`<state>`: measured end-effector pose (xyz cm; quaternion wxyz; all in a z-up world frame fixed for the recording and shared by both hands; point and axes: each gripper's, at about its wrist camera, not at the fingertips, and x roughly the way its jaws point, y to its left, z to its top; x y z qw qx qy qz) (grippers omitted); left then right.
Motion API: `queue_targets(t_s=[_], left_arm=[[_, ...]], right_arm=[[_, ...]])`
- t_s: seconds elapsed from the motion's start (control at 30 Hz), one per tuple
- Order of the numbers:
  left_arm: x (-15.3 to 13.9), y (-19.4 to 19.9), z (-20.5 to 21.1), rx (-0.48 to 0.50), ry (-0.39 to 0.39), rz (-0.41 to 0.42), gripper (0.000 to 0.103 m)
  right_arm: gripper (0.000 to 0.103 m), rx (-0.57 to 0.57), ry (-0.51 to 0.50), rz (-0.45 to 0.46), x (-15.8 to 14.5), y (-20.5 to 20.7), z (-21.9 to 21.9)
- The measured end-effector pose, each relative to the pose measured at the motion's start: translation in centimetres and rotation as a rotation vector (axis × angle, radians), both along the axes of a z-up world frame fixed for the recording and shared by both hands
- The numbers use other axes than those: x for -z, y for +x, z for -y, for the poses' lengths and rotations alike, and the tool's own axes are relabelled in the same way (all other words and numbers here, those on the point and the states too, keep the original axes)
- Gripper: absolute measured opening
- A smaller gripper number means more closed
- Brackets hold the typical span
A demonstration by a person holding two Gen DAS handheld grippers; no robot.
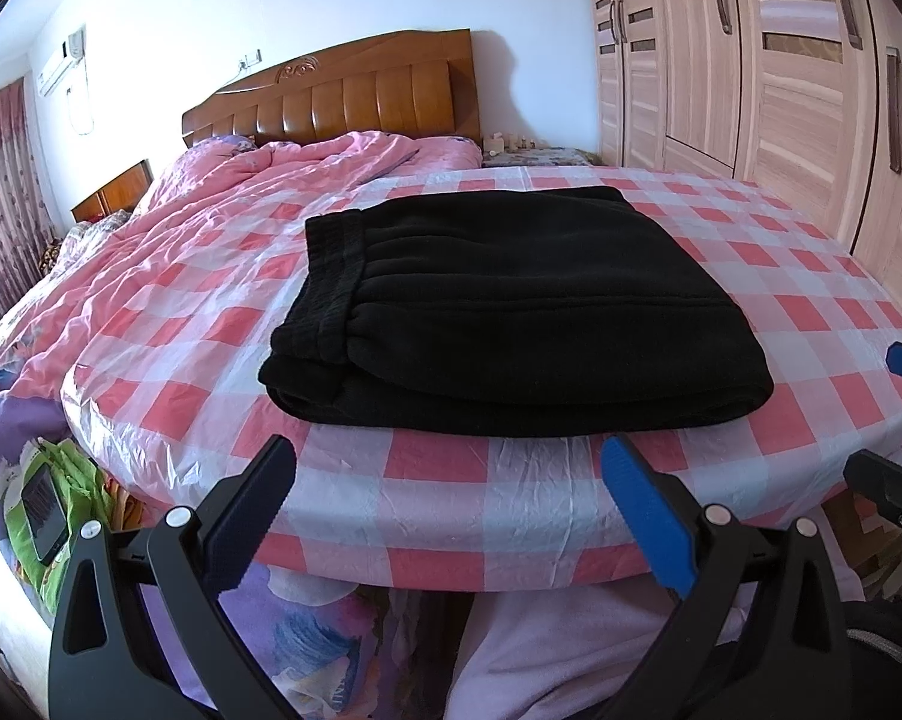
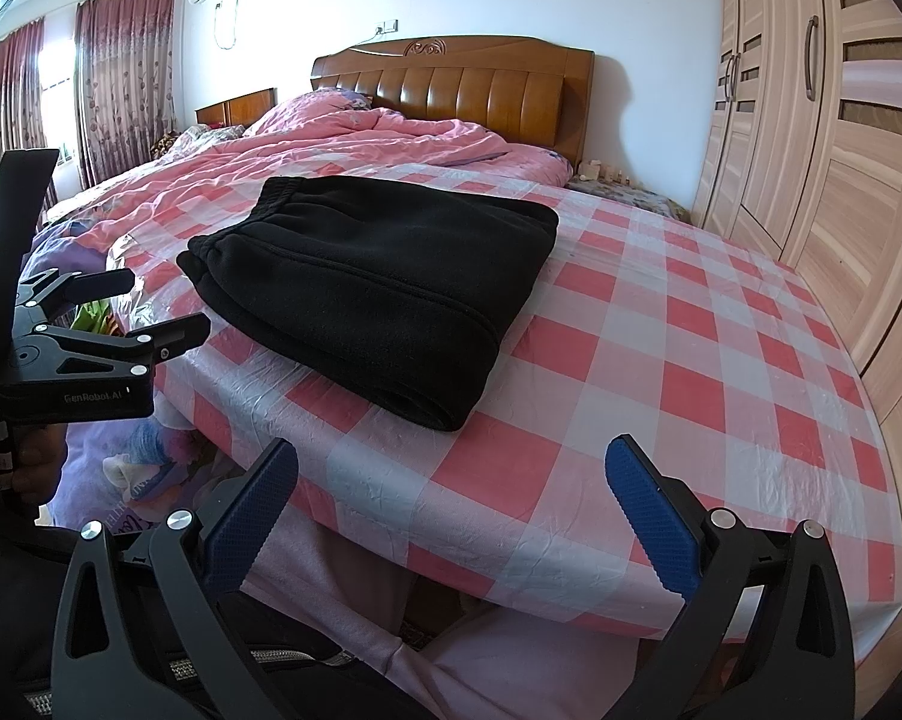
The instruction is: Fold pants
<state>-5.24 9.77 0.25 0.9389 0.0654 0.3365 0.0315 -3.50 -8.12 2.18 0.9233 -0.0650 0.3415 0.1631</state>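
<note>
Black fleece pants [image 1: 499, 312] lie folded into a thick rectangle on the table with the red-and-white checked cover [image 1: 451, 516], waistband at the left. They also show in the right wrist view [image 2: 379, 294]. My left gripper [image 1: 451, 480] is open and empty, pulled back from the table's near edge below the pants. My right gripper [image 2: 451, 480] is open and empty at the near edge, to the right of the pants. The left gripper also shows at the left of the right wrist view [image 2: 151, 306].
Behind the table is a bed with a pink quilt [image 1: 223, 192] and a wooden headboard [image 1: 343, 90]. A wooden wardrobe [image 1: 781, 72] stands along the right. Bags and clutter [image 1: 49, 492] lie low at the left. The person's legs in pale trousers [image 2: 481, 666] are under the table edge.
</note>
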Motion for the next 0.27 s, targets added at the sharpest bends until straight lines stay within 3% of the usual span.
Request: queue_targets(t_s=[0.27], left_arm=[[-0.16,0.24,-0.17,-0.001,-0.007,-0.015,0.102]], right_arm=[[0.099,0.000,0.001,-0.001,0.00,-0.08,-0.12]])
